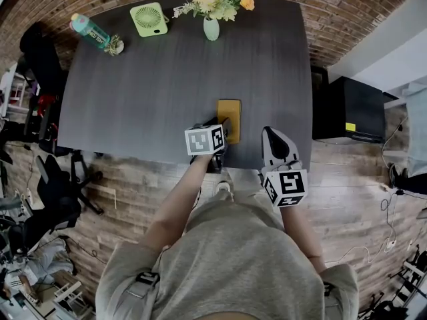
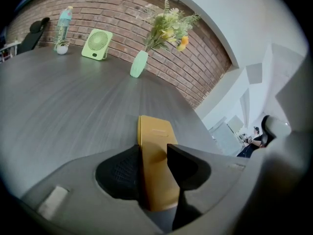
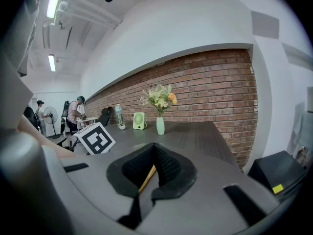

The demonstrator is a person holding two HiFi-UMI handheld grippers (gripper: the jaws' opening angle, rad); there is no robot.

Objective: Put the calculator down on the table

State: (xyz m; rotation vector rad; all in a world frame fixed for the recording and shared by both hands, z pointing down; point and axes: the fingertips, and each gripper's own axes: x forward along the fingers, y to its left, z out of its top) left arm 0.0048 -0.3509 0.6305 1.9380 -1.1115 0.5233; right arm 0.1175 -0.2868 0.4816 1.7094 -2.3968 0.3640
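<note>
Calculator [image 2: 155,129] lies flat on table [image 1: 147,79] between left gripper [image 2: 153,150] jaws, which stand spread, not clamping. Left pad looks just against its edge. Head view: it sits near table's front edge, about 5 o'clock from table centre, vase [image 1: 211,28] at its 12 o'clock. Right gripper [image 3: 154,163] pinched closed, empty, at calculator's 4 o'clock. Risk: backing out toward 6 o'clock with a pad rubbing could drag it off that edge.
</note>
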